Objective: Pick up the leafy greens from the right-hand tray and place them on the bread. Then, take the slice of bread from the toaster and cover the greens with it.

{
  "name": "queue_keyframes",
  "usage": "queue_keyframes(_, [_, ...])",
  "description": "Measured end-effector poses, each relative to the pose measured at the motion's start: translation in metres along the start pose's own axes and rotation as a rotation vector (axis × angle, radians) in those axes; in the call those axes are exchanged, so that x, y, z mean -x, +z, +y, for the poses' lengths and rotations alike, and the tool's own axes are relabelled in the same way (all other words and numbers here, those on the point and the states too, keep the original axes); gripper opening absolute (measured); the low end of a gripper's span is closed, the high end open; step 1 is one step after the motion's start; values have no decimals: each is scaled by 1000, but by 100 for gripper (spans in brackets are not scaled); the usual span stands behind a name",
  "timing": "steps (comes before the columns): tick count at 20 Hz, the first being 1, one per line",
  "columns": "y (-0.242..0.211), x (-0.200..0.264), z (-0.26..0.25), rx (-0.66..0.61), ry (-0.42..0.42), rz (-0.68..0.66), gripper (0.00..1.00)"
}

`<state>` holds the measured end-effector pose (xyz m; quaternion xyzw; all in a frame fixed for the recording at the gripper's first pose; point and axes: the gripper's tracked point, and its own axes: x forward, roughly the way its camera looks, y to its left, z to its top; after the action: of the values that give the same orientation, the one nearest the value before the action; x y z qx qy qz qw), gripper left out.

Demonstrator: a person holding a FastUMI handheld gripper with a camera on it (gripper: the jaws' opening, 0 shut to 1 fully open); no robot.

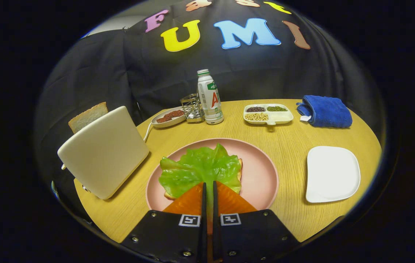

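With gripper (208, 186) nearly closed on lettuce (200, 170), we judge toaster (103, 153) bread (87, 117) light, crumbly; we pinch its top edge

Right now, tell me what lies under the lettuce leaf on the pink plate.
A bread slice lies under the lettuce leaf on the pink plate; just its crust edges show, the rest is covered. The tool is nearly shut on the leaf's near edge.

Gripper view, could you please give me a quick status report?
Tongs nearly closed, pinching the lettuce edge. Lettuce lies on bread on the pink plate. Second slice waiting in toaster. Path clear.
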<state>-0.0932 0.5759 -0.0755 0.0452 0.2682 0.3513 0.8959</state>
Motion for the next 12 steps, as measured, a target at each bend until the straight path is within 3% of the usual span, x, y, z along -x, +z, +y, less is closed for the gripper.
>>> queue_keyframes(3, [-1,0,3,16,2,-6,13])
queue_keyframes(5, [-2,0,12,13,36,-9,24])
queue_keyframes(6, [-1,1,13,21,37,-15,43])
queue_keyframes(7, [-1,2,12,39,28,-22,49])
queue_keyframes(9, [-3,2,16,67,24,-32,52])
queue_keyframes(10, [0,6,21,72,34,-40,62])
queue_keyframes(12, [5,8,23,94,18,-57,98])
